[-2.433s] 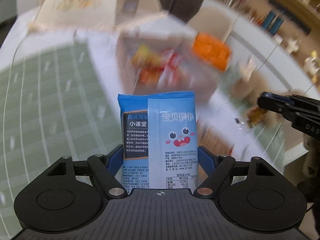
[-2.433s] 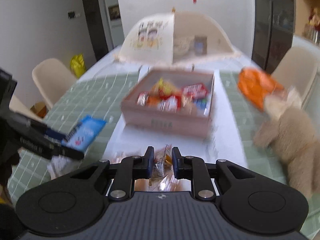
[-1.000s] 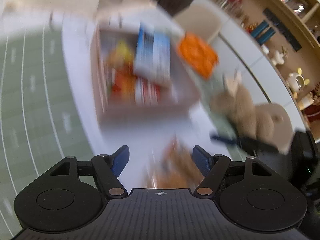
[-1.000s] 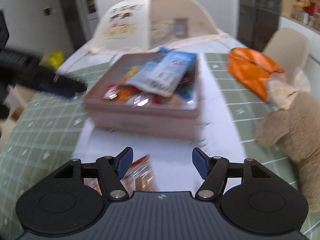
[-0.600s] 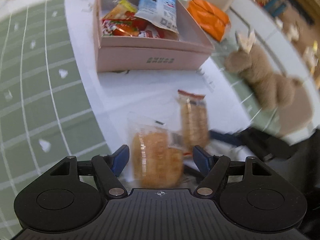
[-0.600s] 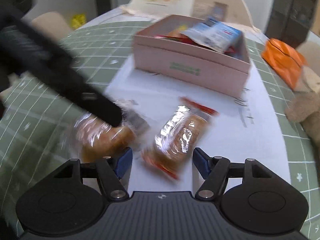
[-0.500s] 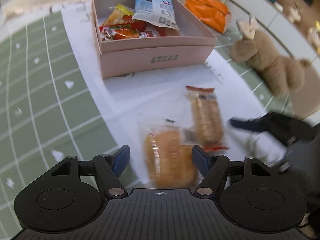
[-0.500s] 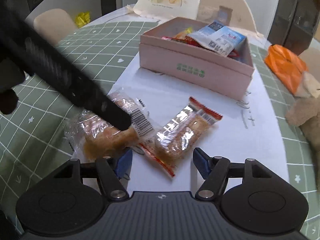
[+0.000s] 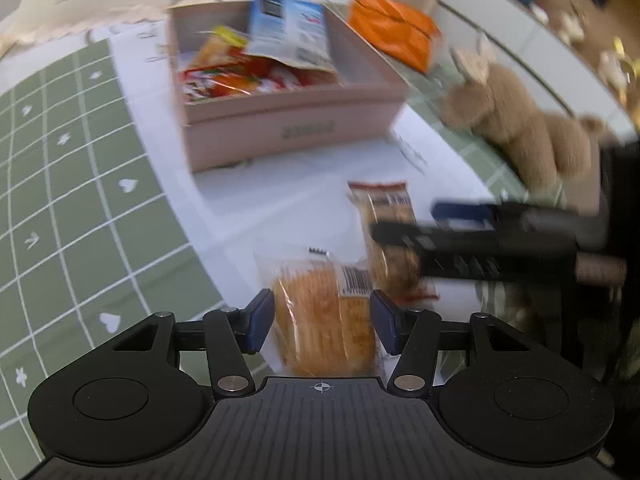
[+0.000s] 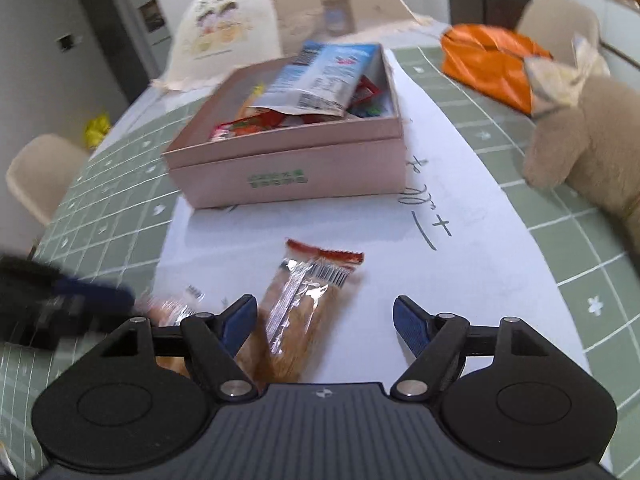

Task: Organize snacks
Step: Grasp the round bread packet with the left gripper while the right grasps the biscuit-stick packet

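A pink box [image 9: 296,128] holds several snacks, with a blue packet [image 9: 288,28] on top; it also shows in the right wrist view [image 10: 288,168]. Two clear-wrapped pastries lie on the white paper in front of it. My left gripper [image 9: 322,318] is open, its jaws on either side of the wide bread packet [image 9: 324,312] without visibly pressing it. My right gripper [image 10: 326,324] is open over the long pastry packet [image 10: 300,312], which lies nearer its left finger. The right gripper shows blurred in the left wrist view [image 9: 480,240].
A tan plush toy [image 10: 592,136] and an orange bag [image 10: 488,60] lie to the right. A mesh food cover [image 10: 280,20] stands behind the box. A green checked tablecloth [image 9: 60,200] covers the table. A chair [image 10: 40,176] stands at the left.
My left gripper let the blue packet go into the box, then came down around the bread packet, its jaws narrowing. My right gripper opened and moved over the long pastry packet.
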A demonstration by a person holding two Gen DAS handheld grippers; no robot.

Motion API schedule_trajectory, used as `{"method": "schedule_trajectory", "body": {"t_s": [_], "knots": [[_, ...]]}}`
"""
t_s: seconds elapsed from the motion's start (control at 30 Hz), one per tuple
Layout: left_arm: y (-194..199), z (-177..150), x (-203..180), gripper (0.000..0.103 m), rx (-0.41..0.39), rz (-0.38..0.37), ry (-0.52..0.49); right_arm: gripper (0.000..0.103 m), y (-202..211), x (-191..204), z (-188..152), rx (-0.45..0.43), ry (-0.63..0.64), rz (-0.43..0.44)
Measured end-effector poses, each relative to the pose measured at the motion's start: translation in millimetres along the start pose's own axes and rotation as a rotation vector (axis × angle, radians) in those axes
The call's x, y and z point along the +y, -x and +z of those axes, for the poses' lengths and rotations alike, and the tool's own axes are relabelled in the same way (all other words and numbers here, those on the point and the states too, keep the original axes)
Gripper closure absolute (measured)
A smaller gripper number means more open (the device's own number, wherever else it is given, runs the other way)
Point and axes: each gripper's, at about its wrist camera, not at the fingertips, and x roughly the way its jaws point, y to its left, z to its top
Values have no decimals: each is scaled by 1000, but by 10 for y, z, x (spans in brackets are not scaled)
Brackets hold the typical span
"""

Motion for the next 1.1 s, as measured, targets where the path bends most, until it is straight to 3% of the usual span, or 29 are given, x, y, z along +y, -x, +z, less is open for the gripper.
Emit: {"method": "schedule_trajectory", "body": {"t_s": [0.2,0.27,0.33,0.43,0.5,0.57,0.83,0.97,1.1], "knots": [[-87,-36,-92,47,20,4,-87,21,-142,118,59,2,81,-97],[-55,-45,-58,52,15,-2,-83,21,-141,110,62,-1,91,-116],[-5,-43,11,64,-2,7,-56,19,-144,70,42,-8,87,-126],[57,-8,131,75,-38,67,-11,15,-127,47,-24,-18,106,-137],[81,-7,223,76,-46,113,17,6,-130,67,-89,-18,137,-150],[82,-16,305,76,-41,107,53,0,-128,89,-158,-24,145,-164],[168,3,329,75,-66,93,90,0,-83,104,-250,-42,159,-153],[243,-21,154,74,-54,44,18,1,-18,44,-278,-29,170,-129],[139,-77,-189,72,-15,29,-132,5,116,-99,-278,-17,89,-93]]}}
